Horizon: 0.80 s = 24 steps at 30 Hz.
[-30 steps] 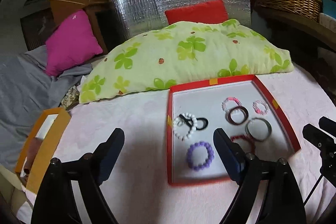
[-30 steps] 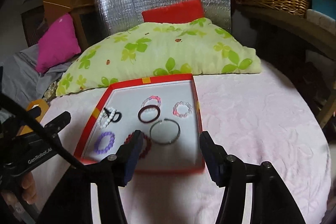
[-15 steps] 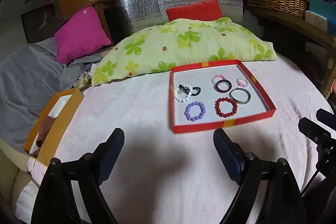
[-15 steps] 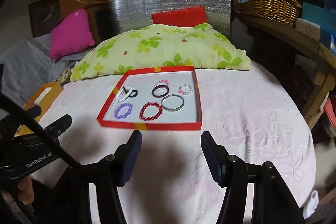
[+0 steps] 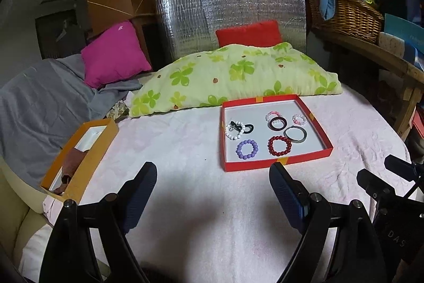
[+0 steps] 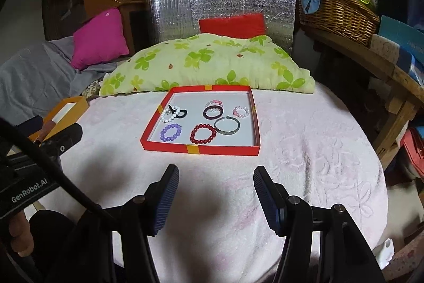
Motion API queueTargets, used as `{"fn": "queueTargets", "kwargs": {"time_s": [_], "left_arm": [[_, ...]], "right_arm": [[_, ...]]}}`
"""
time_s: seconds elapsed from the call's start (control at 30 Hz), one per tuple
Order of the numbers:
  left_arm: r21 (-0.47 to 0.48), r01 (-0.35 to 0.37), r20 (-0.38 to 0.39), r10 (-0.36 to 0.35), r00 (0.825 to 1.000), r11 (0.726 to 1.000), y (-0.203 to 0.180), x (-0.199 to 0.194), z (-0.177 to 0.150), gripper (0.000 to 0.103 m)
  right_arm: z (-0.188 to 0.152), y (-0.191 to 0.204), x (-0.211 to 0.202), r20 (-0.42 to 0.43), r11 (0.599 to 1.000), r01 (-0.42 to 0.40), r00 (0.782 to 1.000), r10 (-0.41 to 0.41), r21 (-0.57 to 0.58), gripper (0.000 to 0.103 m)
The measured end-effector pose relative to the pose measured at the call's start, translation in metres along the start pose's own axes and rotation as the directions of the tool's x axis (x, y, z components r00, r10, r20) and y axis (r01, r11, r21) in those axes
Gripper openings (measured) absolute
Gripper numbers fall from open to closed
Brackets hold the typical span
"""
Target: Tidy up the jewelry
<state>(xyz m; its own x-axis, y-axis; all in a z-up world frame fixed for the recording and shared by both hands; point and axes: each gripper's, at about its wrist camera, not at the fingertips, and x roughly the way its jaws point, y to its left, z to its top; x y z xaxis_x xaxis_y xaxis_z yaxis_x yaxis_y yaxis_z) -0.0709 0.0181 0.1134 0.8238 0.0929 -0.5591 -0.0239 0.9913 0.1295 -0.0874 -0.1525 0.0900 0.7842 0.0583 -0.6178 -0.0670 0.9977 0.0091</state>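
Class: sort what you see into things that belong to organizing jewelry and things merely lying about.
Belongs: red tray, purple bead bracelet, red bead bracelet, silver bangle, orange box.
Lying about: floral pillow, pink cushion, wicker basket.

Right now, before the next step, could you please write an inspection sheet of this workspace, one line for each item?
Surface: pink textured blanket covering the whole work area.
Job's things: red tray holding seven pieces, among them a purple bead bracelet, a red bead bracelet and a grey open bangle.
Clutter: orange box at the blanket's left edge, some brown material inside.
Grippers: left gripper and right gripper both open, empty, short of the tray.
Cables: one black cable beside the left gripper.
Surroundings: floral pillow, magenta cushion, wicker basket, silver foil panel.
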Motion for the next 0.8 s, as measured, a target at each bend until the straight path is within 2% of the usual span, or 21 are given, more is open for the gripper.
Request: {"fn": "queueTargets", "kwargs": {"time_s": [0.3,0.8], "left_arm": [[-0.01,-0.003,0.018,0.003,1.0,1.0,0.0042,-0.0098,0.0014,0.087],[-0.028,-0.005,0.007,0.005,1.0,1.0,0.0089,-0.0079,-0.001,0.087]], "right_arm": [[0.0039,0.0025,-0.0075,0.011,1.0,0.007,1.0,-0.007,0.011,0.063],[0.004,0.0023,-0.0064,0.006,1.0,0.009,1.0,-0.01,0.023,0.063]]}}
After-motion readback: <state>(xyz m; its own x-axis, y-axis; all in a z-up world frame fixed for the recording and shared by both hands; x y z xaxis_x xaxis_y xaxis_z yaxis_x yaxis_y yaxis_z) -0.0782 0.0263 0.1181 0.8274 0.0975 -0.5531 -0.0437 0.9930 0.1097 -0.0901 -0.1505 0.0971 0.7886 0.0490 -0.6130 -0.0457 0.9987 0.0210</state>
